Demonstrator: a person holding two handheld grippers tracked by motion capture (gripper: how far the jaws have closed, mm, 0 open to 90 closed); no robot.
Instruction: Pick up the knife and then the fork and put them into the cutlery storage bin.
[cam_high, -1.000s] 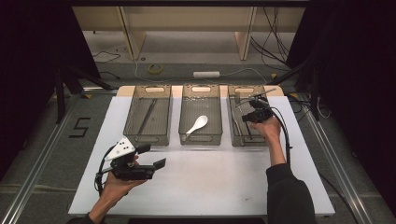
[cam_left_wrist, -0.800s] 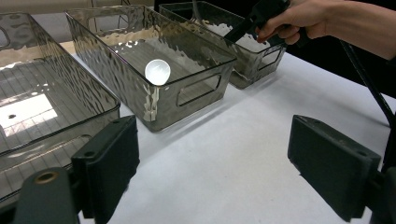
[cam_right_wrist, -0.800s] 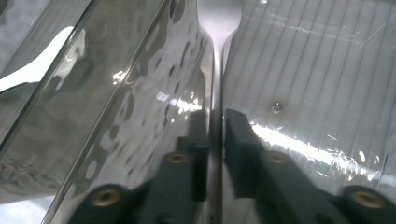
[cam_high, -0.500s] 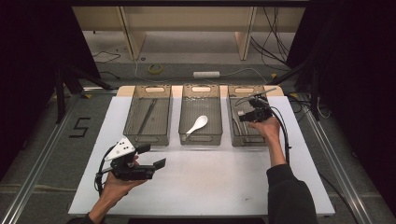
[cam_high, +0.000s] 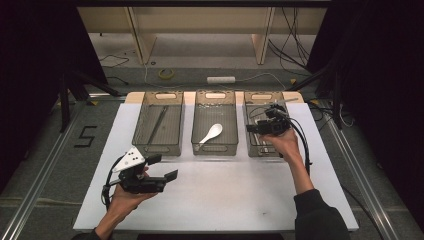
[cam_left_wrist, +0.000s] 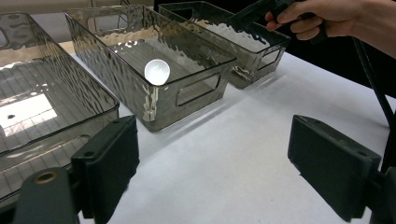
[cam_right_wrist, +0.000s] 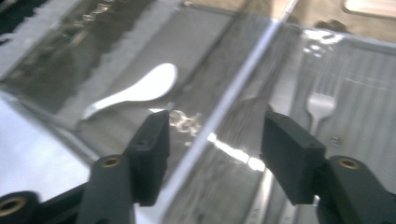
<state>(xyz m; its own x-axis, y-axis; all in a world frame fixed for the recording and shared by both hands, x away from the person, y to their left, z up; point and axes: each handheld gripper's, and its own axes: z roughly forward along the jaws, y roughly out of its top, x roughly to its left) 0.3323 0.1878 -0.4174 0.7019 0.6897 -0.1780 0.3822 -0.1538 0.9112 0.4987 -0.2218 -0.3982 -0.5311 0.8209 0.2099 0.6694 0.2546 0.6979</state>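
Three clear smoky bins stand in a row on the white table (cam_high: 230, 195). The left bin (cam_high: 159, 147) holds a dark slim utensil (cam_high: 157, 125). A white spoon (cam_high: 211, 133) (cam_right_wrist: 135, 93) (cam_left_wrist: 157, 71) lies in the middle bin (cam_high: 215, 149). In the right bin (cam_high: 261, 151) lies a silver fork (cam_right_wrist: 320, 105). My right gripper (cam_high: 251, 128) (cam_right_wrist: 217, 149) hovers open over the right bin's left wall, with nothing between the jaws. My left gripper (cam_high: 162, 167) (cam_left_wrist: 215, 163) is open above the table's front left, holding nothing.
The other hand (cam_left_wrist: 327, 18) and its cable show at the top right of the left gripper view. Beyond the table are wooden legs, floor cables and a white power strip (cam_high: 221, 79). Metal rails run along both sides.
My right gripper has drifted slightly left and nearer over the right bin. The left gripper has stayed put.
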